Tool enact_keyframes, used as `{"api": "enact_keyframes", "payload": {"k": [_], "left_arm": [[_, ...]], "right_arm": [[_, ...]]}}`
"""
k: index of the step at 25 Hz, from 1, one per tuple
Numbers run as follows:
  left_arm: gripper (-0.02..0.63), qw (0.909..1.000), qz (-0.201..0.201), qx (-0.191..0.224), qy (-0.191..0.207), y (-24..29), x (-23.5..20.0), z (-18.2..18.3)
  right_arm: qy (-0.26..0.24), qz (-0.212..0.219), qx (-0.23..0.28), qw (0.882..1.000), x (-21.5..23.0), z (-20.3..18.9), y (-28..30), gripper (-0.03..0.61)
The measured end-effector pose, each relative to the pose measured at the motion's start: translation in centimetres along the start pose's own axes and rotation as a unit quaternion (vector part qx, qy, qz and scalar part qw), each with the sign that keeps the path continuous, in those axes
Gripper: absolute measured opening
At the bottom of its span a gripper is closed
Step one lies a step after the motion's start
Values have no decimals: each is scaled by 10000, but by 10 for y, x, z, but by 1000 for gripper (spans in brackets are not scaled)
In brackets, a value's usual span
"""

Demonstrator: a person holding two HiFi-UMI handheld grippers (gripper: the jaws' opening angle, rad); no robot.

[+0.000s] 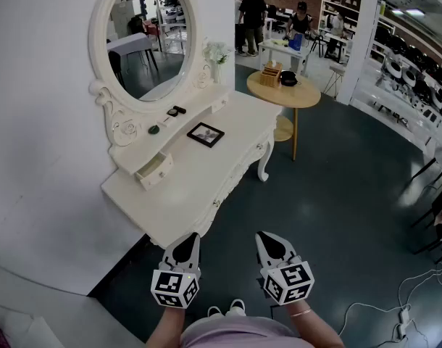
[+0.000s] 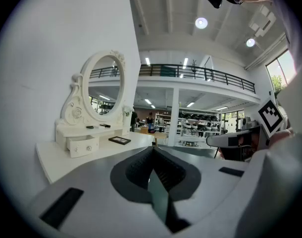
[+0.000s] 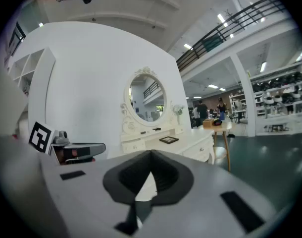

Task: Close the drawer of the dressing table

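A white dressing table [image 1: 185, 187] with an oval mirror [image 1: 145, 35] stands against the wall. Its small upper left drawer [image 1: 155, 170] is pulled out a little, and it shows again as the drawer [image 2: 84, 145] in the left gripper view. My left gripper [image 1: 190, 238] and right gripper [image 1: 266, 237] hang side by side in front of the table's near edge, both shut and empty, clear of the table. The left gripper [image 2: 153, 149] points along the table. In the right gripper view the right gripper [image 3: 151, 153] points toward the table [image 3: 183, 143].
A black picture frame [image 1: 205, 134] lies on the tabletop, small dark items [image 1: 176, 111] on the upper shelf, a flower vase [image 1: 216, 55] at the far end. A round wooden table [image 1: 293, 93] stands beyond. People stand far back. Cables [image 1: 413, 310] lie on the dark floor at the right.
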State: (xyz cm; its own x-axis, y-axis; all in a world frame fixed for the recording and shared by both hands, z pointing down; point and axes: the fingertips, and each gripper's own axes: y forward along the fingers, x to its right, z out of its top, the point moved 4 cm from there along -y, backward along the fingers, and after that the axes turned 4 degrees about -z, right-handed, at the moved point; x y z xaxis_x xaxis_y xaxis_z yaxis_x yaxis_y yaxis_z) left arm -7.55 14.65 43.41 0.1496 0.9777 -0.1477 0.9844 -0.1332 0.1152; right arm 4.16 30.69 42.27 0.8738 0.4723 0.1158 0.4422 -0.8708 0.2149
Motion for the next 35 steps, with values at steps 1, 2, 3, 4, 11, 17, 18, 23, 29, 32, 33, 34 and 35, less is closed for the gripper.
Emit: {"api": "enact_keyframes", "payload": {"k": [1,2,3,4,11,17,18,23,29,32,33,34,35], "left_arm": [[0,10000,-1,2,-2,0,2,0],[0,10000,-1,2,-4,1,5,1],[0,10000,1,-4,-6,1,7,0],[0,10000,3,-12,-8,1,9,-1],[0,10000,1,-80,49,3,25,-5],[0,9999,109,-108,77,0,33,-10],[0,9998,122,-117,71,-1,34,-11],[0,9996,169,-229,17,-2,33,-18],[0,9992,286,-276,-34,8,15,-21],[0,9992,294,-250,-50,22,-1,-18],[0,9992,301,-251,-64,28,-7,-18],[0,9992,314,-252,-82,33,-14,-18],[0,9991,328,-245,-100,39,-21,-17]], "right_arm": [[2,6,-18,10000,1,0,-2,3],[5,13,-35,10000,2,-1,-4,3],[8,23,-48,10000,3,-2,-6,3],[14,32,-51,10000,3,-3,-8,3],[124,-8,21,9999,17,-9,-20,20],[137,150,-10,9998,19,-14,-24,115],[140,181,-28,9997,18,-14,-24,134],[258,307,-143,9991,17,-19,-20,209],[350,504,-225,9979,13,-20,5,262],[334,562,-225,9976,13,-14,28,270],[319,578,-233,9975,13,-13,36,272],[300,591,-244,9975,13,-11,45,275],[274,602,-256,9975,13,-9,54,276]]}}
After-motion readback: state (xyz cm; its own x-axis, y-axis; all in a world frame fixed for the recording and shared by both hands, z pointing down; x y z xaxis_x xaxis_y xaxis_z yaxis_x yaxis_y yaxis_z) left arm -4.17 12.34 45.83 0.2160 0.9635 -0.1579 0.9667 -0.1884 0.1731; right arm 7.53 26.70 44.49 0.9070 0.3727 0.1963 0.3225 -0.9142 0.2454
